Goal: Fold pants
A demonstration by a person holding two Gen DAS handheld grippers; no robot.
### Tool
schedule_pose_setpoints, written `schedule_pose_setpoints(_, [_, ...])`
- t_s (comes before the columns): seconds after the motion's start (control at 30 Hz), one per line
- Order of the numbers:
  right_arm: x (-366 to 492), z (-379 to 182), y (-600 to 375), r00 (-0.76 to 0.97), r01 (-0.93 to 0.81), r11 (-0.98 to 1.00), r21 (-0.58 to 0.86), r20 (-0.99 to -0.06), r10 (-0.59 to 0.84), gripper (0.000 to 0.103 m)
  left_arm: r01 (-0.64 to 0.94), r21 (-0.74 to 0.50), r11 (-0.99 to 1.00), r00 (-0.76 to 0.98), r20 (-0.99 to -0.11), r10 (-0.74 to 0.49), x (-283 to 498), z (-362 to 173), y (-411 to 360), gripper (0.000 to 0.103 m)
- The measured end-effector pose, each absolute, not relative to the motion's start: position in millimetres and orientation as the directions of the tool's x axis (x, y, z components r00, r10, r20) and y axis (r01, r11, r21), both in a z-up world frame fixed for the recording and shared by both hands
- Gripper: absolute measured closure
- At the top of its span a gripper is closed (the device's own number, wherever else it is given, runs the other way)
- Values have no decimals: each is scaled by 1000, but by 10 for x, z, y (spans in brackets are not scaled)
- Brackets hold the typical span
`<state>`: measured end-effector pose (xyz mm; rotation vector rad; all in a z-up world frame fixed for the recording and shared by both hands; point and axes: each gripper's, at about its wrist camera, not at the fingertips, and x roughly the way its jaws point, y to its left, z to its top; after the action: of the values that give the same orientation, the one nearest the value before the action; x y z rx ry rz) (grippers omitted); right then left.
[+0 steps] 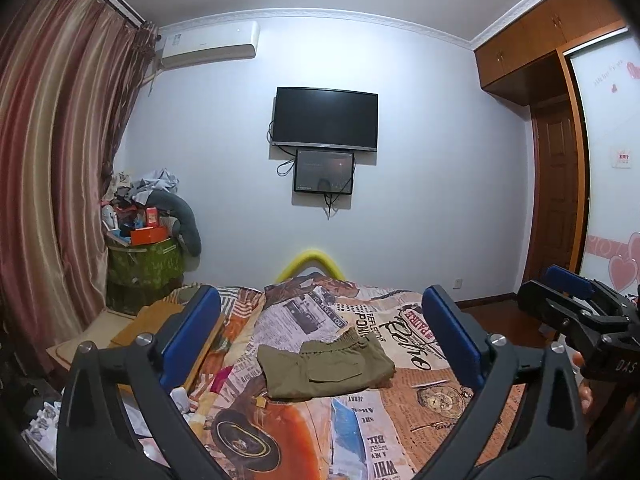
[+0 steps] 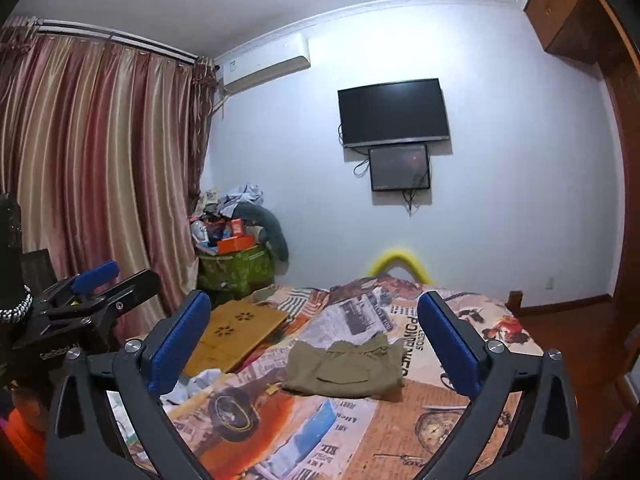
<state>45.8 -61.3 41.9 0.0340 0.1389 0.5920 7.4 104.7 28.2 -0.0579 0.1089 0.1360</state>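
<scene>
**Green pants lying folded on the bed, both claws wide open**

The pants [image 1: 326, 368] are lying on the bed [image 1: 420, 412], folded into a small, thick bundle. They are olive green. The stretchy waistband is showing at the far edge, and a pocket flap is sitting on top near the front. Nothing is touching them.

The bed cover is looking like old newspaper pages, with orange, white and blue patches and big black letters.

The left gripper [image 1: 320, 340] is hanging above the near part of the bed with its jaws spread far apart. Its blue pads [image 1: 188, 336] are holding nothing. The pants are showing in the gap between them, but farther away on the bed.

The right gripper [image 2: 314, 338] is doing the same thing. Its jaws are wide apart, its blue pads [image 2: 180, 340] are bare, and the pants are lying well ahead of it. The two grippers are sitting side by side, each one peeking into the edge of the other's view.

A flat wooden board [image 2: 236, 334] is lying on the left side of the bed. A black TV [image 1: 325, 118] is hanging on the far wall, with a smaller screen [image 1: 324, 172] just under it. Striped curtains [image 1: 52, 168] are covering the left side of the room. A pile of clothes and boxes [image 1: 144, 216] is sitting in the corner.
</scene>
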Motion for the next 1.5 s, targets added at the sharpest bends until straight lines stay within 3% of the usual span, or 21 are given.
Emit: schedule_pose_setpoints(1.5, [348, 366, -688, 839, -520, 848, 102, -129, 529, 0, -108, -53, 993, 981, -170, 98, 174, 172, 1022, 0])
